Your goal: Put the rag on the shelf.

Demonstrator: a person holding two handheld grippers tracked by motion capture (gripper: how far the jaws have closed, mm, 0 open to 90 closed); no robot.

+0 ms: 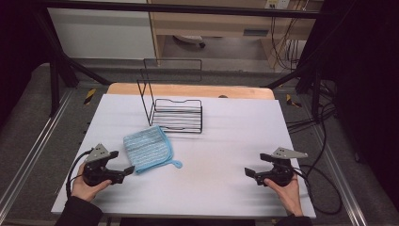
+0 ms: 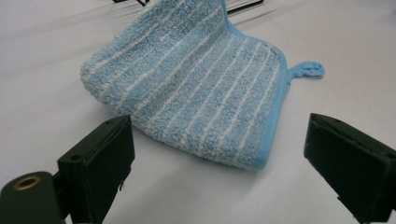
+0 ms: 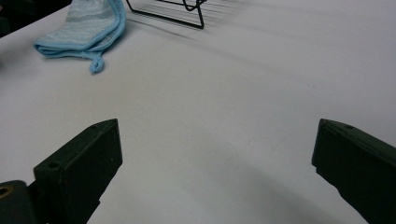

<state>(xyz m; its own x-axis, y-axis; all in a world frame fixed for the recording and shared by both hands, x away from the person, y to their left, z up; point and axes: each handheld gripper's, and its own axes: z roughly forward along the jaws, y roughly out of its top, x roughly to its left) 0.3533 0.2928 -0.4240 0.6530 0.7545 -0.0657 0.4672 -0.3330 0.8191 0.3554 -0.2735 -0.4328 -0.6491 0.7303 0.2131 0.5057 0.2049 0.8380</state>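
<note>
A folded light-blue striped cloth (image 1: 147,149) with a small hanging loop lies on the white table, its far edge leaning on the black wire rack (image 1: 178,115). My left gripper (image 1: 121,173) rests at the front left, just short of the cloth's near corner, open and holding nothing. In the left gripper view the cloth (image 2: 196,88) lies just beyond the wide-apart jaws. My right gripper (image 1: 251,174) sits at the front right, open and bare. From the right gripper view the cloth (image 3: 84,28) lies far off at the upper left.
The white table (image 1: 226,136) has a wooden strip along its far edge. A black frame surrounds the workspace, and cables hang at the right. The rack (image 3: 182,9) stands behind the cloth.
</note>
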